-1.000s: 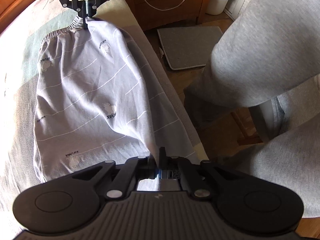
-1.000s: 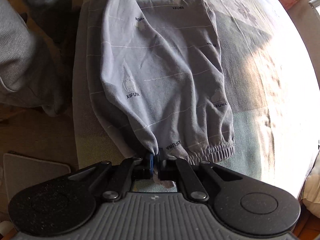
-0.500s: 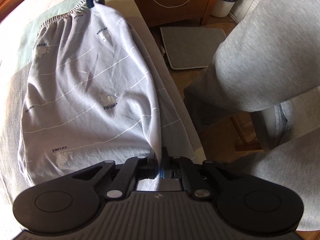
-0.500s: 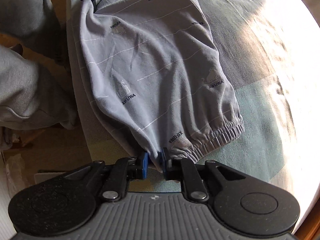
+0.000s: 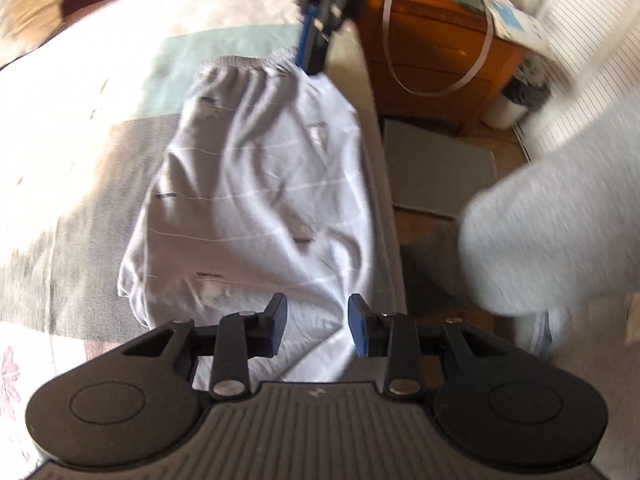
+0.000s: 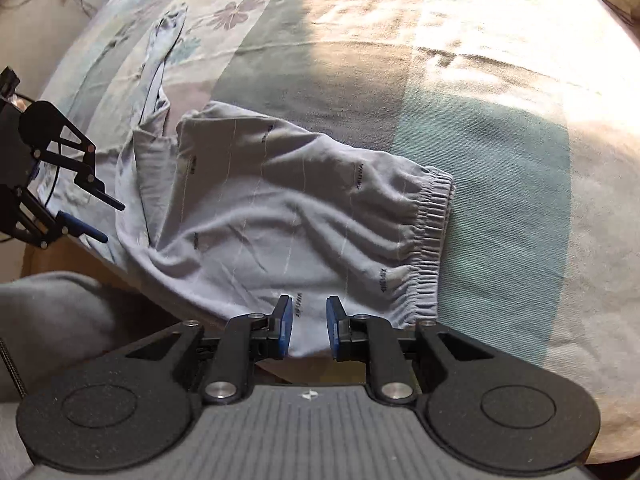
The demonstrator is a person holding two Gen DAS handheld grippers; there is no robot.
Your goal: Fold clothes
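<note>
Both tongs, left and right, have sprung apart and let go; the pale grey striped trousers now lie doubled along the patterned bed's near edge, this fold laid.

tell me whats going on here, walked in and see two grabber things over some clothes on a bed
A person is folding clothes with a handheld gripper in each hand. A pair of light grey shorts lies spread on the patterned bedspread, near the bed's edge, elastic waistband at one end. The left gripper and the right gripper both have their jaws apart, each just over the fabric at opposite ends, gripping nothing. Another pale garment lies further back on the bed.
</note>
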